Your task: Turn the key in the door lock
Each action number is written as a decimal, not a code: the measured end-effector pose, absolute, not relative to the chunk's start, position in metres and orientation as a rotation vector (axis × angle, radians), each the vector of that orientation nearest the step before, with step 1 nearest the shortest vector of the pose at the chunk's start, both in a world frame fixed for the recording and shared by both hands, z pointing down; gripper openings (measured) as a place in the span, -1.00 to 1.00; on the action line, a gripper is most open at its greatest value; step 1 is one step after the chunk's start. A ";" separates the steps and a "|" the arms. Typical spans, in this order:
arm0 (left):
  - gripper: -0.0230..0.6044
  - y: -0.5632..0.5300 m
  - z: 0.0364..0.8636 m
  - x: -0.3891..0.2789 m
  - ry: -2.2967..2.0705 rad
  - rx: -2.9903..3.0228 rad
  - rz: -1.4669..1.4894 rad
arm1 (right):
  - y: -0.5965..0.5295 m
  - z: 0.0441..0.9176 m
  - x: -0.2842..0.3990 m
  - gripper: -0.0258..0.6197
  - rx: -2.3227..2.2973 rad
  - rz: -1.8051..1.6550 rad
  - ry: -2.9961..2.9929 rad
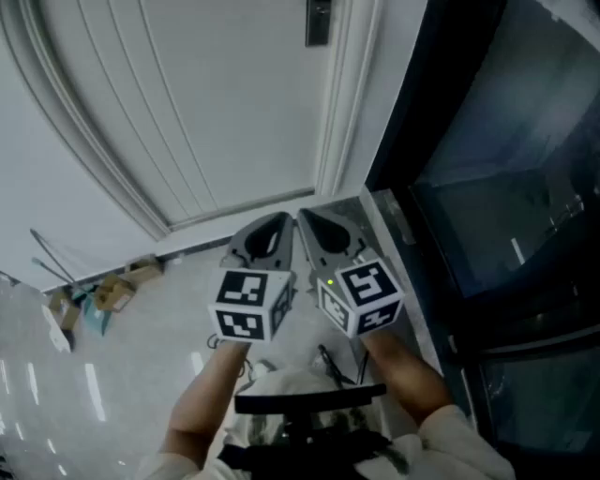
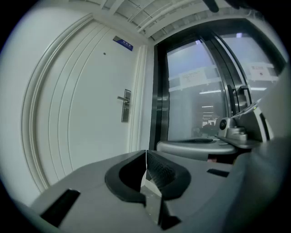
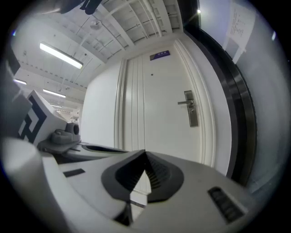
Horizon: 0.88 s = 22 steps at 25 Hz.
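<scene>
A white door (image 1: 187,103) stands ahead, well beyond both grippers. Its metal lock plate with a lever handle (image 1: 319,21) sits near the door's right edge, and the same lock plate (image 2: 126,105) (image 3: 192,108) shows in both gripper views. I cannot make out a key at this distance. My left gripper (image 1: 284,219) and right gripper (image 1: 306,217) are held side by side, low and short of the door. The left gripper (image 2: 146,153) has its jaws shut with nothing between them. The right gripper (image 3: 145,153) is likewise shut and holds nothing.
A dark-framed glass partition (image 1: 506,187) runs along the right of the door. Cardboard scraps and other clutter (image 1: 98,298) lie on the floor at the left, by the wall. A small blue sign (image 2: 123,43) hangs above the door.
</scene>
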State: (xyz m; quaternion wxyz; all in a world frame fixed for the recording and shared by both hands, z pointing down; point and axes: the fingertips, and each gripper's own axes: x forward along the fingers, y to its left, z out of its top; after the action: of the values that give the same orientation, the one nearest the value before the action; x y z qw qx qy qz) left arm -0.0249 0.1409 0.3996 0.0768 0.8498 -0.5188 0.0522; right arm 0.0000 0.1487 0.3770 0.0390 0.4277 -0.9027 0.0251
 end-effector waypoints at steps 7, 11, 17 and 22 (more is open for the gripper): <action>-0.87 0.139 0.401 -0.010 -1.545 2.551 0.179 | 0.147 0.378 0.011 -0.90 1.315 0.092 -2.771; -0.87 0.137 0.402 0.001 -1.549 2.548 0.192 | 0.145 0.377 0.023 -0.90 1.319 0.091 -2.771; -0.87 0.127 0.404 0.025 -1.577 2.539 0.221 | 0.136 0.375 0.049 -0.90 1.330 0.058 -2.776; -0.87 0.118 0.406 0.051 -1.609 2.542 0.286 | 0.128 0.371 0.074 -0.90 1.319 0.034 -2.785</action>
State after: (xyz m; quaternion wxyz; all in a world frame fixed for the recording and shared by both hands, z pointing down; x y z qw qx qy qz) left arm 0.0505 0.1183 0.4057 0.0597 0.8397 -0.5315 0.0946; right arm 0.0736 0.1277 0.3711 0.0301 0.4278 -0.9033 0.0110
